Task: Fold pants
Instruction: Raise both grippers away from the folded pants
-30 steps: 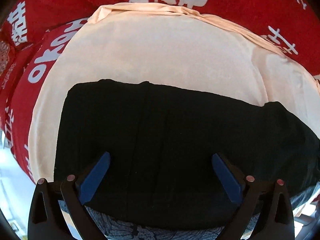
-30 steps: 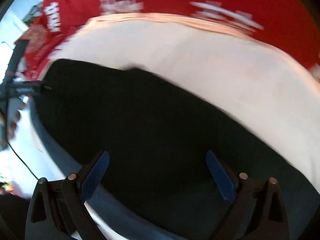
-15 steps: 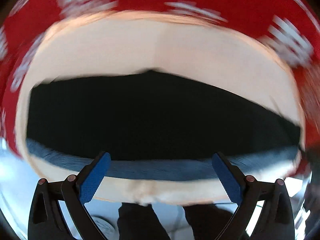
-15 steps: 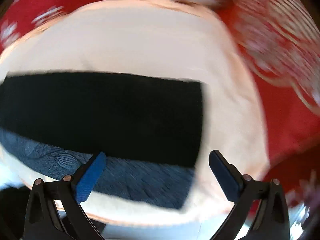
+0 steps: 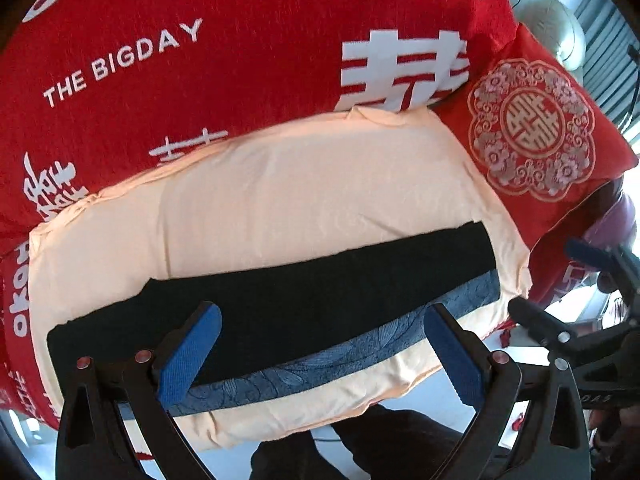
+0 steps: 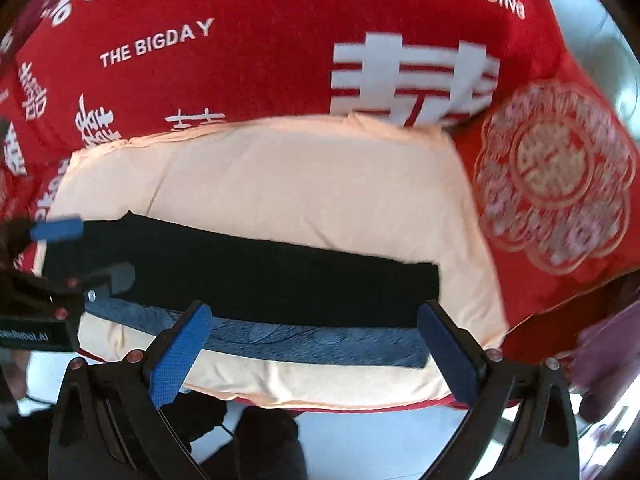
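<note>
1. The left gripper [image 5: 320, 354] and the right gripper [image 6: 314, 354] have both pulled back from the pants [image 5: 288, 304]. 1 second ago each camera sat low over the black cloth, which filled the lower half of both views; now each one takes in the whole garment from a distance.

2. Both sets of blue fingers [image 5: 188, 354] are spread wide with nothing between them. Each gripper is released and clear of the fabric.

3. The pants lie as a long, narrow, flat black band on the peach sheet [image 5: 280, 184], running from about 8 o'clock to 3 o'clock in the left view. A blue patterned strip [image 5: 360, 344] borders the near edge of the band; whether it belongs to the pants or lies under them cannot be told.

4. The red wedding blanket [image 5: 240, 40] fills the 12 o'clock side, and a red embroidered pillow [image 5: 536, 128] sits at 2 o'clock.

5. In the right view, the other gripper hovers at 9 o'clock, near the band's left end.

6. Judging from the tidy band and the 2 empty grippers, a fold has just been laid down. A crosswise fold, end to end, probably remains.
</note>
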`<state>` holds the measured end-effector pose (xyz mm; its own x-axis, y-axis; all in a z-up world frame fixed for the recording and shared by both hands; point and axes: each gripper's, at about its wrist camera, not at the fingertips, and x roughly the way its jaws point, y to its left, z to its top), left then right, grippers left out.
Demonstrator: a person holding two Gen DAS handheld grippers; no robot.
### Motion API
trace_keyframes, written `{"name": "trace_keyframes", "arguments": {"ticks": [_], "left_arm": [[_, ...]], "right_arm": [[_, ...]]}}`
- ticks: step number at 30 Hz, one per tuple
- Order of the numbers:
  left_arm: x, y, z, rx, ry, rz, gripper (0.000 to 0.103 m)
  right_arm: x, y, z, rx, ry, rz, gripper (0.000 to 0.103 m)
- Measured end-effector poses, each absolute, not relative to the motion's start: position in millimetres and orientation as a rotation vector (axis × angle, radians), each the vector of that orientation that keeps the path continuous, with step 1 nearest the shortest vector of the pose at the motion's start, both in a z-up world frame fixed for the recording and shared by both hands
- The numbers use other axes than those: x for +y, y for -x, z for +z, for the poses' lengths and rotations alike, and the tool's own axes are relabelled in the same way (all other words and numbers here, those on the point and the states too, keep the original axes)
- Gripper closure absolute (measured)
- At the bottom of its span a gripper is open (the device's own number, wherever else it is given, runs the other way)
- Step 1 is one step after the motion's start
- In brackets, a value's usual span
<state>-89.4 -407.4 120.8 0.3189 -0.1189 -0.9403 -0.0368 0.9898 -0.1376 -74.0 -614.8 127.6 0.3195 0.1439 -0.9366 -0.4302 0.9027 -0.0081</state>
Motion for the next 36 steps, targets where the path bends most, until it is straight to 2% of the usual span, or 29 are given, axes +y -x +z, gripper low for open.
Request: {"name": "trace_keyframes", "arguments": {"ticks": [8, 12, 14, 16, 19, 24, 30, 36], "left_arm": [[-387.9, 94.8, 122.0, 1.269, 0.085, -0.065, 0.002], [-383.7, 101.2, 122.2, 1.276, 0.084, -0.093, 0.002], [-385.2, 102.4, 119.4, 1.281, 0.076, -0.097, 0.002], [-388.9, 101.9, 114.5, 1.296, 0.073, -0.107, 0.002], [-398.1, 100.2, 112.5, 1.305, 0.065, -0.115, 0.002], [-420.8, 89.4, 109.2, 1.297, 0.060, -0.080, 0.002], [-456.0, 72.1, 96.6, 1.338, 0.117, -0.007, 0.002], [-507.1, 66.3, 44.5, 1.469, 0.133, 0.008, 0.002]], "right_arm": [[-613.8, 74.8, 126.1, 1.288, 0.203, 0.224, 0.000], [-617.4, 87.6, 145.1, 1.265, 0.179, 0.134, 0.000], [-620.5, 99.6, 175.1, 1.153, 0.195, 0.050, 0.000], [-622.7, 118.4, 218.2, 0.941, 0.215, -0.026, 0.000], [-621.8, 131.2, 236.8, 0.798, 0.244, -0.081, 0.000], [-626.3, 112.2, 188.3, 1.028, 0.274, 0.049, 0.000], [-653.1, 90.5, 191.0, 0.977, 0.229, 0.249, 0.000], [-719.9, 48.1, 93.3, 1.325, 0.165, 0.325, 0.000]]}}
